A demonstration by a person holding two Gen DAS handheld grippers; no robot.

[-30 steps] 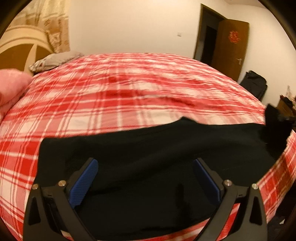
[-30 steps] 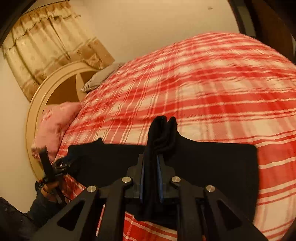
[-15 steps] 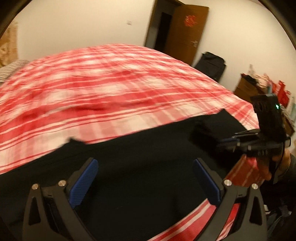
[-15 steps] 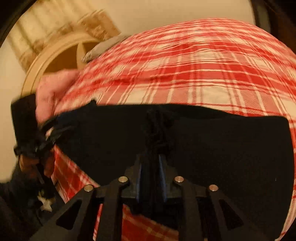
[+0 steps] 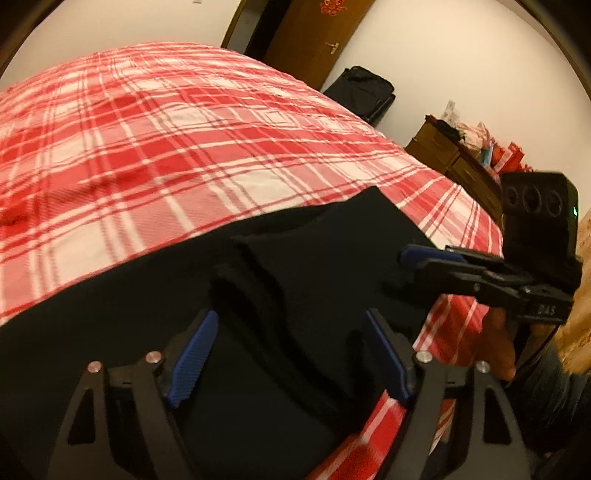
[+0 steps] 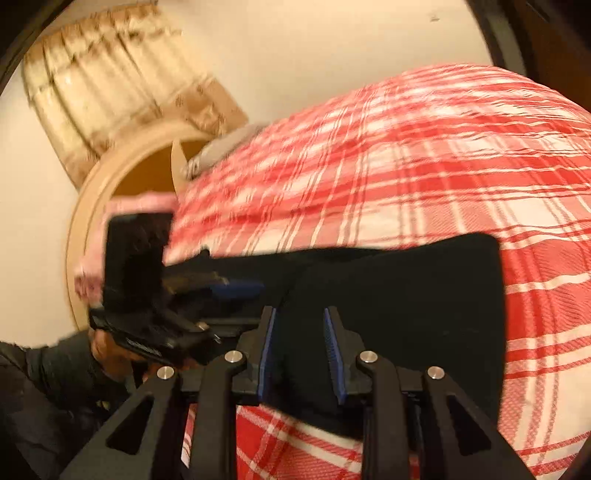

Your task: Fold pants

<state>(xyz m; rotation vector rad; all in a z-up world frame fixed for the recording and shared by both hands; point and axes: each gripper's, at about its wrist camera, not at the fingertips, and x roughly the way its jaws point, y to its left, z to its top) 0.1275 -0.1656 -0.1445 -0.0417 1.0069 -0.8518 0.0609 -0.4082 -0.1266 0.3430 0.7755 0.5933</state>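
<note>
Black pants point(image 5: 177, 317) lie folded along the near edge of a red plaid bed point(image 5: 166, 140); in the right wrist view the pants point(image 6: 406, 295) show a squared right end. My left gripper point(image 5: 291, 328) is open, its blue pads astride a raised fold of the cloth. My right gripper point(image 6: 299, 325) is partly open over the pants' near edge, nothing pinched between its pads. The right gripper also shows in the left wrist view point(image 5: 424, 262), low over the pants' right end. The left gripper shows in the right wrist view point(image 6: 236, 288).
A brown door point(image 5: 314, 33), a black bag point(image 5: 362, 92) and a wooden dresser point(image 5: 461, 162) stand beyond the bed. A curved headboard point(image 6: 122, 177), pink pillow point(image 6: 147, 201) and curtain point(image 6: 122, 85) are at the left. Bare plaid sheet lies beyond the pants.
My right gripper has let go of the bunched black cloth and its jaws have parted. My left gripper has swung right along the pants toward the right gripper, staying open.
</note>
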